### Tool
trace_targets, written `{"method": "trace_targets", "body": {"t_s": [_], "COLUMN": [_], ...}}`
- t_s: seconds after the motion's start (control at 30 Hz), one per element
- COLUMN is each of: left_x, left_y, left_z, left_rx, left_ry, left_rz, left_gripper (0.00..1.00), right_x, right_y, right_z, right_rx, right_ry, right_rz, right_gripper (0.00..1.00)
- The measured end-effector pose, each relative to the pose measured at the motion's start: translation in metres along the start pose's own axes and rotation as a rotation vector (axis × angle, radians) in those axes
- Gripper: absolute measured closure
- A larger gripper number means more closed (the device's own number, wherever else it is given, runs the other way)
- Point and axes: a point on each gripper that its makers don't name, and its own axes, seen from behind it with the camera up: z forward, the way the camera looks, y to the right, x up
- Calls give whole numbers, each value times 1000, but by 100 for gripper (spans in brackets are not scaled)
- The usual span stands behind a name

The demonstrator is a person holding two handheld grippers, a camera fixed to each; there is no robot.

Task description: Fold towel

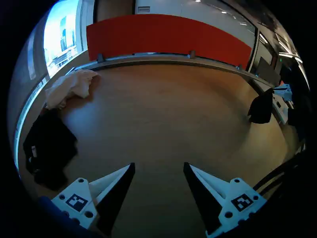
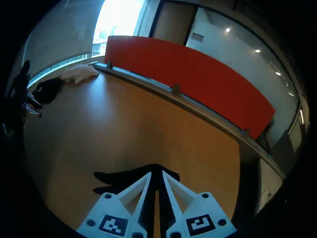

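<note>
Over the wooden table (image 1: pixel 166 119), left claw (image 1: pixel 159 166) gapes empty; right claw (image 2: pixel 157 175) seemingly pinches a dark towel (image 2: pixel 115 177).

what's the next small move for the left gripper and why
Probably carry the left gripper across to the black cloth and take a free edge. Its fingers are open over the table, while the right gripper looks shut on the cloth, which hangs bunched and needs spreading before any fold.
</note>
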Motion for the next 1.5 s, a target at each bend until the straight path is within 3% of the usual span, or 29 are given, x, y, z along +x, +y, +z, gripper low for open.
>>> {"method": "trace_targets", "body": {"t_s": [0.33, 0.67, 0.97, 1.5], "left_x": [3, 3, 4, 3], "left_y": [9, 15, 15, 11], "left_z": [1, 3, 4, 3], "left_rx": [-4, -9, -8, -4], "left_ry": [-1, -4, -5, -8], "left_rz": [15, 29, 40, 47], "left_gripper": [10, 10, 10, 10], "right_x": [-30, -87, -139, -188], "right_y": [20, 32, 34, 35], "right_z": [-13, -27, -33, -38], "right_rx": [-36, -81, -124, -184], "right_ry": [-31, -110, -192, -279], "right_rz": [27, 80, 150, 224], "right_gripper": [96, 96, 96, 96]}}
